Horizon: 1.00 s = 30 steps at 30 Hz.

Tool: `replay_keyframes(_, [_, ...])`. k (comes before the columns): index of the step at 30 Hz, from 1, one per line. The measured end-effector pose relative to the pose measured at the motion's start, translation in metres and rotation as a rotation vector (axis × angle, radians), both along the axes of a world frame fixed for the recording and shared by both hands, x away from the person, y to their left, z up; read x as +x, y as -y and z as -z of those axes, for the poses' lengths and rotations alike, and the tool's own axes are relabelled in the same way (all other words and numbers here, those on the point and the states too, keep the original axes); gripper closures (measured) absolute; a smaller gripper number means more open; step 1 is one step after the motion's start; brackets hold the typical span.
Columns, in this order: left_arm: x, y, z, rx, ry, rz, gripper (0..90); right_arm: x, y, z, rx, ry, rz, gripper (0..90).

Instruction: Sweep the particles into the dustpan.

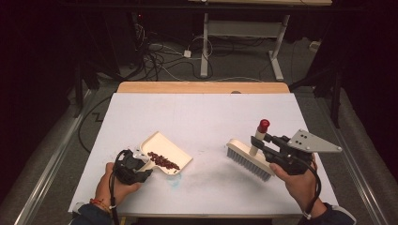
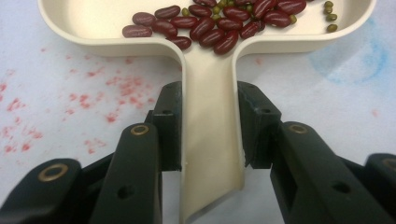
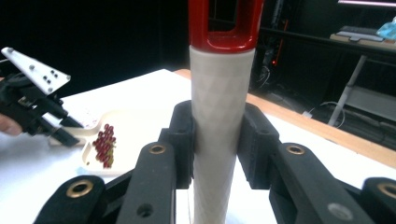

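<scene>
Open table point(image 1: 202, 112) between dustpan point(image 1: 164, 150) and brush point(image 1: 248, 159); far half bare.

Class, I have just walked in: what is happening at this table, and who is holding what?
A person works with two hand-held grippers at a white-covered table. The left gripper is shut on the handle of a cream plastic dustpan, which lies on the table holding dark red kidney beans and a few small green beans. The right gripper is shut on the white, red-tipped handle of a hand brush, off to the dustpan's right, apart from it.
</scene>
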<state>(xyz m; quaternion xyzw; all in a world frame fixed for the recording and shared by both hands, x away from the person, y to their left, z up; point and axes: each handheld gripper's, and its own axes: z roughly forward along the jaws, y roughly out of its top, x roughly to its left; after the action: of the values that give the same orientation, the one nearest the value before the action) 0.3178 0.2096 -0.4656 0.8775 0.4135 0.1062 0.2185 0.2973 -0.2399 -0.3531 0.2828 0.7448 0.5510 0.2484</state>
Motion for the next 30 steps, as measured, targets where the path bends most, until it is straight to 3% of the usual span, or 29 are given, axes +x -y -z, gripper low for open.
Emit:
replay_keyframes(6, [0.001,-0.011,0.001,-0.011,0.004,-0.039,63.3,-0.006,0.021,-0.001,-0.027,-0.019,-0.054,69.7])
replay_keyframes(18, [0.005,-0.012,0.006,-0.02,0.004,-0.106,63.2,-0.02,0.055,-0.007,-0.043,-0.089,-0.157,69.7])
replay_keyframes(28, [0.011,-0.004,0.008,-0.053,0.003,-0.208,63.2,-0.013,0.072,-0.001,-0.078,-0.165,-0.176,69.7])
replay_keyframes(30, [0.008,0.001,0.008,-0.088,0.0,-0.237,63.0,-0.009,0.072,-0.001,-0.089,-0.174,-0.171,69.6])
